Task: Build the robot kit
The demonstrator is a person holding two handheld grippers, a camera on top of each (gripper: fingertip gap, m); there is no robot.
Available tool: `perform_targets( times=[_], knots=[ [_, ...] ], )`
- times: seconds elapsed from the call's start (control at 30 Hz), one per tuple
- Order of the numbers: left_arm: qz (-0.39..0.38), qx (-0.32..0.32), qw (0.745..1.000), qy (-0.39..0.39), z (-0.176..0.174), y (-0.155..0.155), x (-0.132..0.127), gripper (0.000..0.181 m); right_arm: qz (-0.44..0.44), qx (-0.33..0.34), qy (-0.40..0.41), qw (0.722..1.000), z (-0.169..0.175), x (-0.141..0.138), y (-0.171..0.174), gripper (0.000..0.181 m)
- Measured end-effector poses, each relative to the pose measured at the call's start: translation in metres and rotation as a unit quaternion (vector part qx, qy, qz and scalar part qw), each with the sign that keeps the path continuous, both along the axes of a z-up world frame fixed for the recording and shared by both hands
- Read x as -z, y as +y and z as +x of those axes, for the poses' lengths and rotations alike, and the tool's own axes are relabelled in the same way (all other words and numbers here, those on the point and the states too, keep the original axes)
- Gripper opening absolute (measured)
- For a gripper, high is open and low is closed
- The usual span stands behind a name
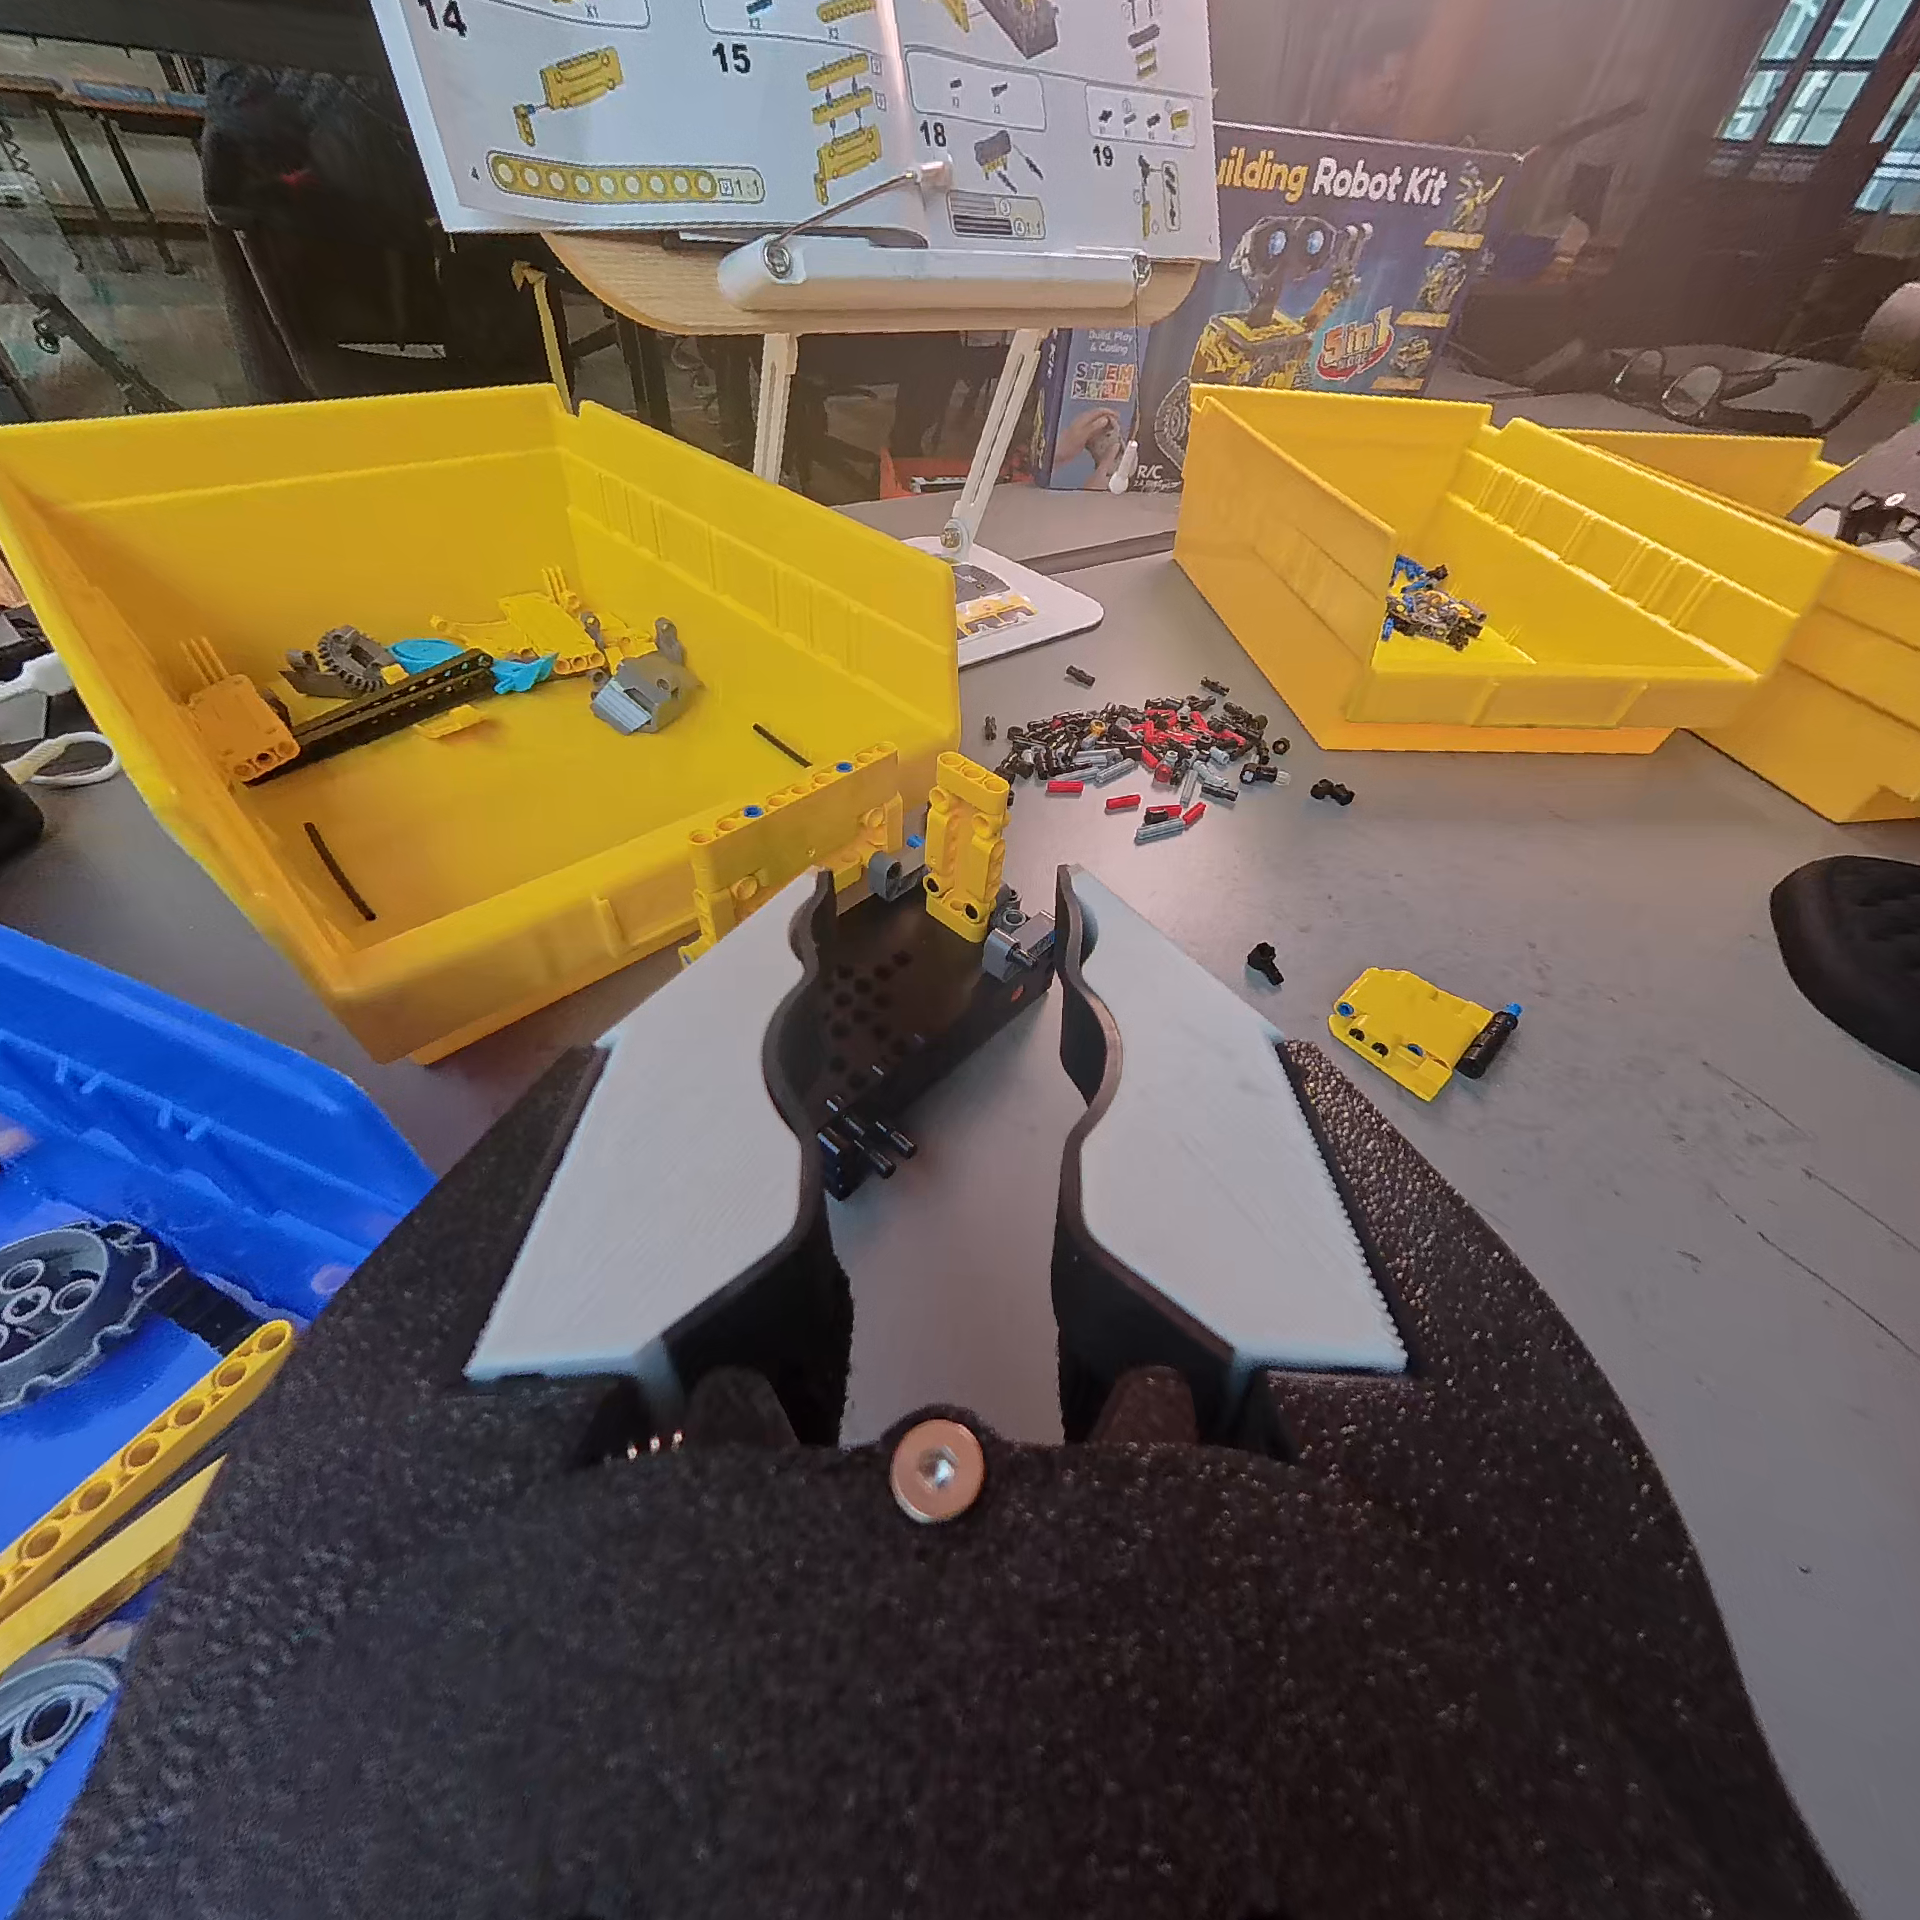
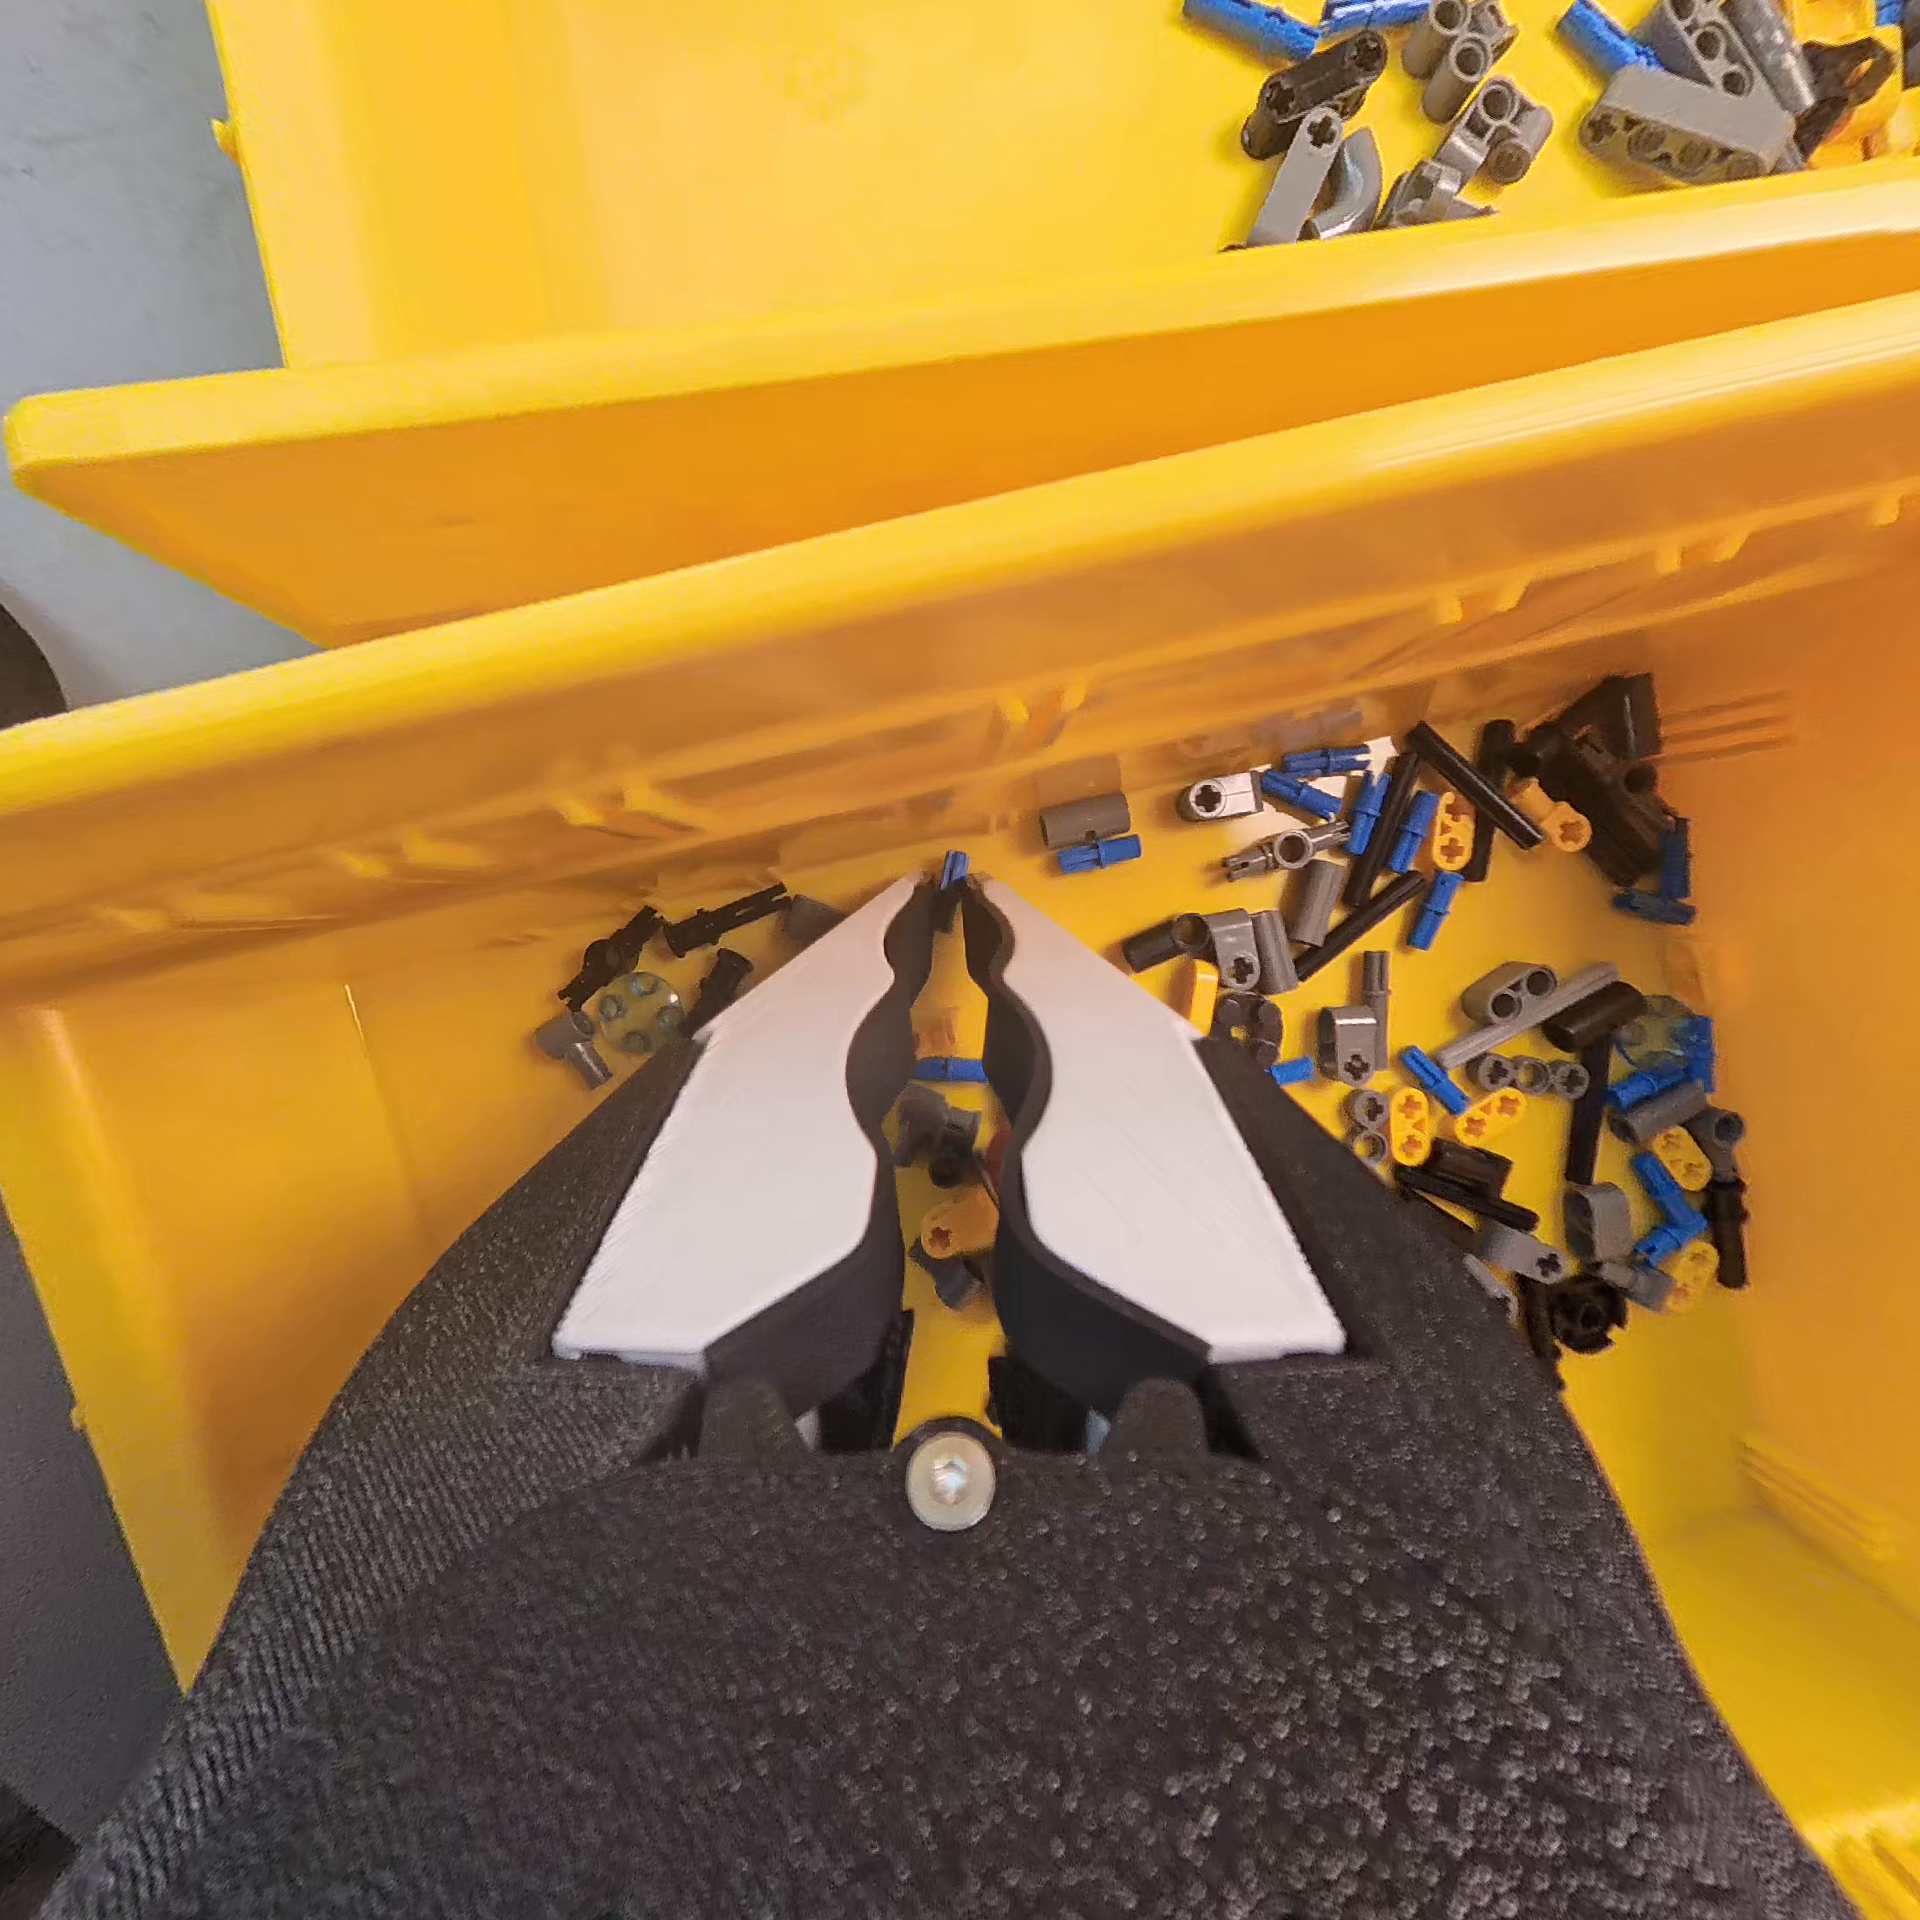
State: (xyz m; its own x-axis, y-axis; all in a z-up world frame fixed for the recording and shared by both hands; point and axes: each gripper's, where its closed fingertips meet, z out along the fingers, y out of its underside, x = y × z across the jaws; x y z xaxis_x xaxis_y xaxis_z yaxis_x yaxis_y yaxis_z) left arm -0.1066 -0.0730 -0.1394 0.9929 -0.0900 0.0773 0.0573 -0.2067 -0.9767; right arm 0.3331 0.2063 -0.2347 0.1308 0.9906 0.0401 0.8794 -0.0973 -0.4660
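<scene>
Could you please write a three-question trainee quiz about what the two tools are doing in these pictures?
1. True or false: the right tool is shut on a blue pin.
2. What does the left tool grip? A) a wheel B) a black and yellow brick assembly C) a booklet
3. Fill in: the right tool reaches into a ____ parts bin.

Key: 1 true. 2 B. 3 yellow.
</scene>
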Motion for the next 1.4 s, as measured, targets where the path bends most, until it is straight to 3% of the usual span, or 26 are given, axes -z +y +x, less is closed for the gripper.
perform_targets(
  times=[0.07,0.2,0.27,0.33,0.43,0.63,0.8,1.1,1.17,1.27,1.33,1.4],
  knots=[
    [0.003,0.0,1.0,0.001,0.0,-0.001,-0.001,0.04,0.034,0.019,0.025,0.999,0.0,-0.021,0.006,0.004],
    [0.005,0.001,1.0,-0.003,0.0,-0.001,-0.001,0.039,0.157,0.058,0.117,0.979,-0.017,-0.115,0.011,0.004],
    [0.002,0.005,1.0,-0.005,0.001,0.0,0.0,0.039,0.187,0.032,0.167,0.967,-0.044,-0.159,-0.017,0.004],
    [0.003,0.006,1.0,-0.004,0.001,0.0,-0.001,0.039,0.188,-0.012,0.192,0.963,-0.08,-0.178,-0.055,0.004],
    [0.012,0.006,1.0,-0.001,0.002,-0.002,-0.004,0.039,0.153,-0.093,0.189,0.966,-0.139,-0.157,-0.116,0.004],
    [0.028,0.001,1.0,0.006,0.002,-0.006,-0.009,0.04,0.051,-0.163,0.12,0.978,-0.222,-0.058,-0.187,0.004],
    [0.026,0.007,1.0,0.016,0.005,-0.005,-0.008,0.041,0.014,-0.167,0.066,0.984,-0.239,-0.011,-0.195,0.005],
    [0.026,0.01,1.0,0.012,0.005,-0.005,-0.008,0.041,-0.002,-0.165,0.052,0.985,-0.239,0.004,-0.198,0.012],
    [0.027,0.009,1.0,0.01,0.005,-0.005,-0.008,0.041,0.011,-0.153,0.095,0.984,-0.241,-0.018,-0.194,0.016],
    [0.025,0.008,1.0,0.008,0.004,-0.005,-0.008,0.041,0.053,-0.121,0.207,0.97,-0.229,-0.094,-0.176,0.017],
    [0.022,0.008,1.0,0.008,0.004,-0.004,-0.007,0.041,0.083,-0.084,0.273,0.955,-0.201,-0.15,-0.151,0.017],
    [0.02,0.008,1.0,0.01,0.004,-0.004,-0.006,0.041,0.091,-0.045,0.311,0.945,-0.161,-0.188,-0.124,0.017]
  ],
)
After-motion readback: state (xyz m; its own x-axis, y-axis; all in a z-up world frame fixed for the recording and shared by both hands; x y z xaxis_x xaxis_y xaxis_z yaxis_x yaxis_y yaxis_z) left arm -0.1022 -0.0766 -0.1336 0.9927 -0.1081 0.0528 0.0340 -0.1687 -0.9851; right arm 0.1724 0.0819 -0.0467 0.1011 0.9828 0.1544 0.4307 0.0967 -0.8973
